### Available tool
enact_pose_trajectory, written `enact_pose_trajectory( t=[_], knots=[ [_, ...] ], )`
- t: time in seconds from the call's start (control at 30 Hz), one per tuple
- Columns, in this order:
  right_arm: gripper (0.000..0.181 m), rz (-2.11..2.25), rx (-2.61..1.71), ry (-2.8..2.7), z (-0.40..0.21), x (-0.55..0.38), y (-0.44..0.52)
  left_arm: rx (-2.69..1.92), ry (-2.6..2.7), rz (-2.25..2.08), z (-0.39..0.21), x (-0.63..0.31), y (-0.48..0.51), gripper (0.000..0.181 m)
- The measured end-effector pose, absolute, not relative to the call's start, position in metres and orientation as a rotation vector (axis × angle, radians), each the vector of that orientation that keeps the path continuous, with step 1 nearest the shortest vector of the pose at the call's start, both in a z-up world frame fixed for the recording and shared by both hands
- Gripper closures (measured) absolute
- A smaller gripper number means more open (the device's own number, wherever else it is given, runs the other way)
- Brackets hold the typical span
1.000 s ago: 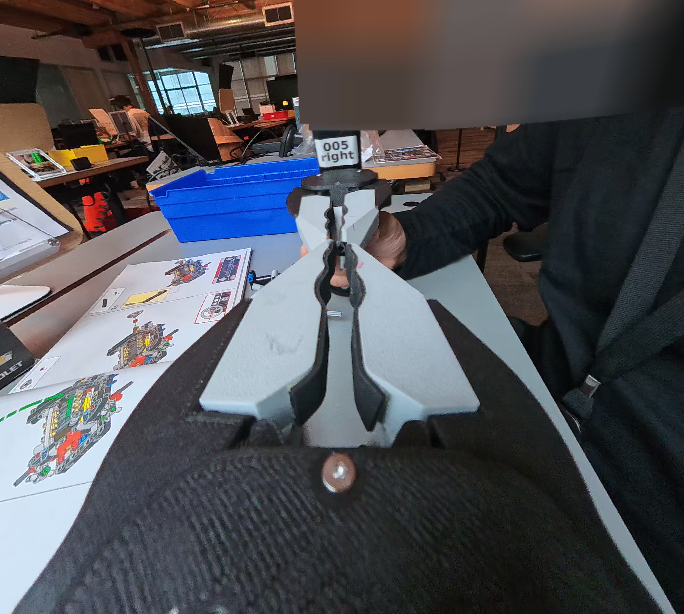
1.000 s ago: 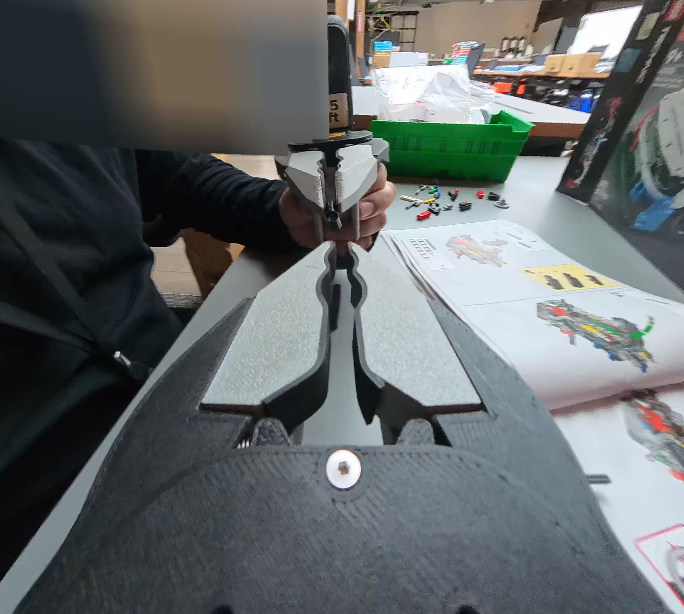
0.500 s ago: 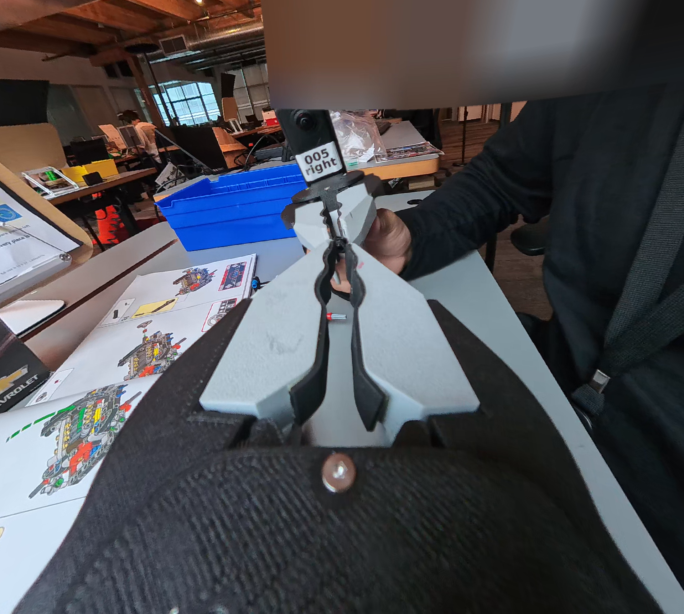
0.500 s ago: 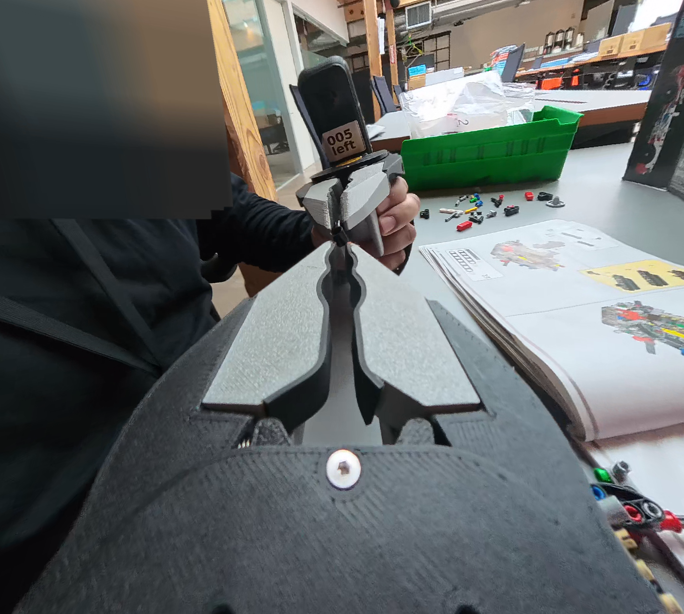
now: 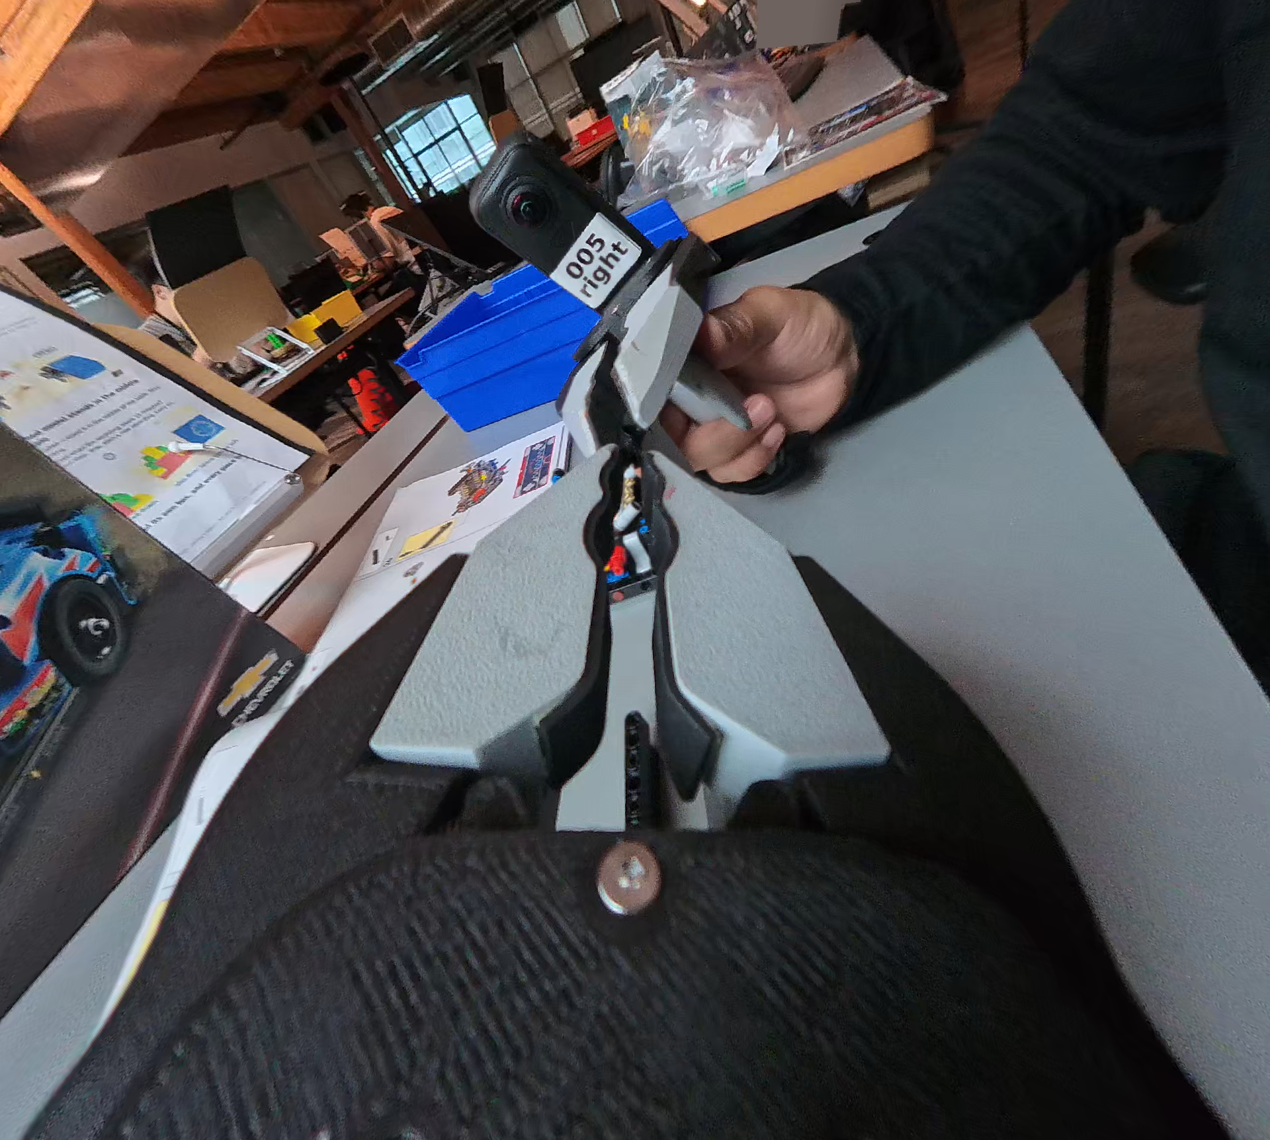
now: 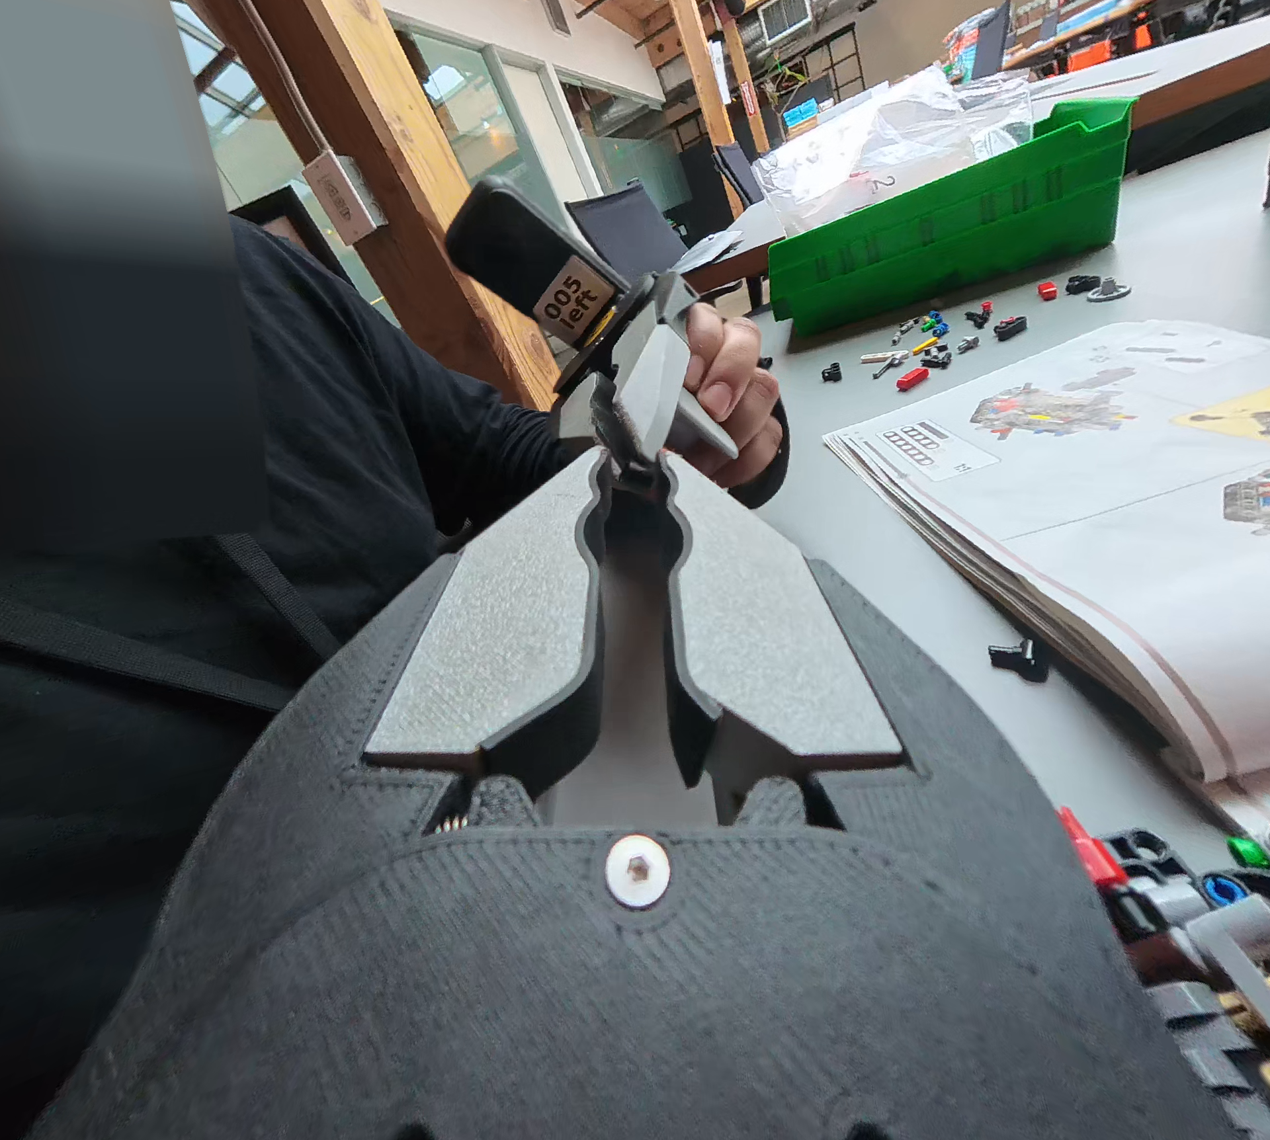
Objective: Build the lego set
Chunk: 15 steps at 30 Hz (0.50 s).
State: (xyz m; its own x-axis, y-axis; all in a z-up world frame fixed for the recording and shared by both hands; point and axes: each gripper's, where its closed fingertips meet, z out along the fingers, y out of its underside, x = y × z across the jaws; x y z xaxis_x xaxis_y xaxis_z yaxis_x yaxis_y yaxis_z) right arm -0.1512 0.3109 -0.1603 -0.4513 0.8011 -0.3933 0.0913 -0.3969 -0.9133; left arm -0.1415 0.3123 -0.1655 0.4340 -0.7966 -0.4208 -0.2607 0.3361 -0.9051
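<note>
My left gripper (image 5: 629, 462) and my right gripper (image 6: 631, 467) meet tip to tip above the grey table (image 5: 962, 557). Both have their jaws nearly closed on a small black lego piece (image 6: 637, 478), mostly hidden between the tips. The right gripper (image 5: 618, 420) shows in the left wrist view, held by a hand. The left gripper (image 6: 622, 427) shows likewise in the right wrist view. A partly built lego model (image 5: 629, 547) with white, red and blue parts shows through the left gripper's gap. It also lies at the lower right of the right wrist view (image 6: 1168, 901).
An open instruction booklet (image 6: 1099, 489) lies on the table, with a black piece (image 6: 1017, 657) beside it. Several loose pieces (image 6: 921, 351) lie before a green bin (image 6: 962, 241). A blue bin (image 5: 495, 344) and the set's box (image 5: 69, 626) stand to the left. My two grippers' fingertips are within a few centimetres of each other.
Both grippers have rolled sideways while staying tip to tip, so both views now tilt. The lego model has come into view under them.
</note>
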Motion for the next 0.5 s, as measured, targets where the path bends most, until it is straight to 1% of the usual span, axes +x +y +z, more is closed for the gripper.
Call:
enact_pose_trajectory(
  t=[0.03, 0.23, 0.5],
  knots=[
    [0.175, 1.901, -1.266, -1.316, -0.1617, -0.152, 0.3122, -1.219, 1.117, -0.439, -0.1661, -0.1418, 0.3129, 0.179],
    [0.175, 1.89, -1.323, -1.303, -0.1672, -0.1533, 0.3181, -1.229, 1.126, -0.351, -0.1703, -0.1433, 0.3179, 0.179],
    [0.175, 1.844, -1.319, -1.319, -0.168, -0.1528, 0.32, -1.24, 1.113, -0.345, -0.1696, -0.1456, 0.3205, 0.179]
  ],
)
